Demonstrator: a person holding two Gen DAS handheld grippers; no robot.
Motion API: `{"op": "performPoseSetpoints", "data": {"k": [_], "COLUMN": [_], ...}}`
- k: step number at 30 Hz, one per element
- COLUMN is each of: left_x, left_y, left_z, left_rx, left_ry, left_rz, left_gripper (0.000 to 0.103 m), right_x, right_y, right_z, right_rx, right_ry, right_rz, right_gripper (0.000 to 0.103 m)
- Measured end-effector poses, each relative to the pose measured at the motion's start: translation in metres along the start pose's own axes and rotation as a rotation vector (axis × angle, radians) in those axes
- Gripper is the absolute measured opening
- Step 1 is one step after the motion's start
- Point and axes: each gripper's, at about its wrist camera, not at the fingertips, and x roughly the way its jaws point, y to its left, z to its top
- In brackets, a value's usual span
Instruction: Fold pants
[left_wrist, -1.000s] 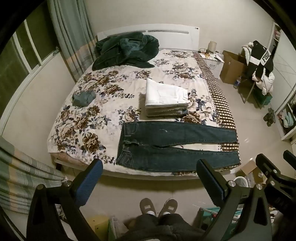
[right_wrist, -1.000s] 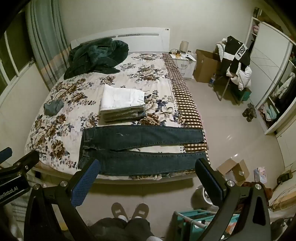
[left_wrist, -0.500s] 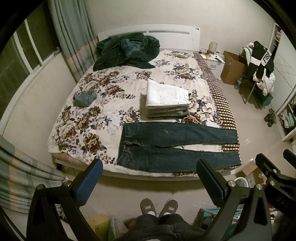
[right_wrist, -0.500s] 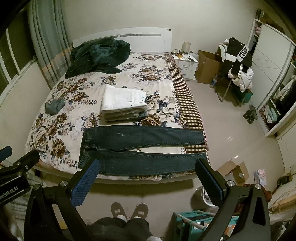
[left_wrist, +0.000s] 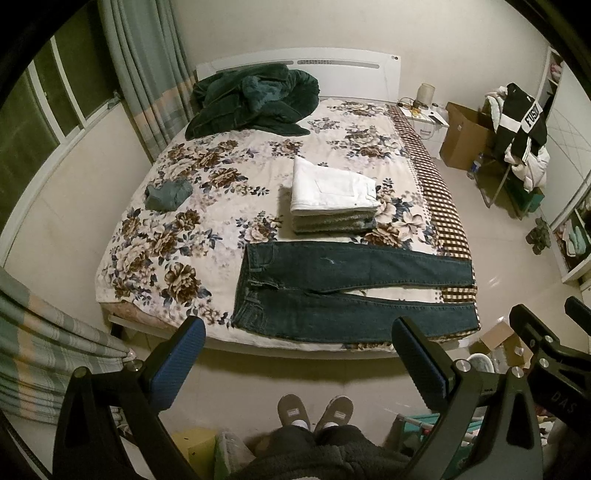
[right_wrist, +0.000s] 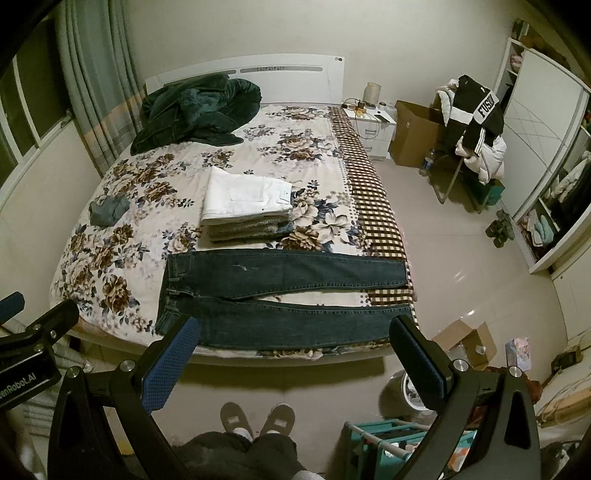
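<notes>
Dim yellowish indoor light, soft shadows, strong fisheye bending, black corners

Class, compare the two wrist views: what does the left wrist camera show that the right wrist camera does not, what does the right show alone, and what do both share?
Only the left wrist view shows the striped curtain bunched at its lower left, and the right gripper's frame at its right edge.

Only the right wrist view shows the open cardboard box and pink packet on the floor, and the left gripper's frame at its left edge.

Both show the jeans flat on the bed, the folded stack, the green coat, slippers, and open jaws.
</notes>
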Motion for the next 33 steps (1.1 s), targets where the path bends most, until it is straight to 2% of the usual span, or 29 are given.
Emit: {"op": "performPoseSetpoints", "data": {"k": [33], "left_x": [-0.0002], "left_y": [0.0007], "left_z": [-0.0002], "left_rx": [-0.004], "left_ry": [-0.002], "left_rz": [-0.005], "left_gripper": [0.103], "right_x": [-0.0018], "right_y": [0.0072], "right_z": [-0.0025], "right_rx": [-0.020], "right_ry": [-0.004], "right_rz": [0.001], "right_gripper": [0.103]}}
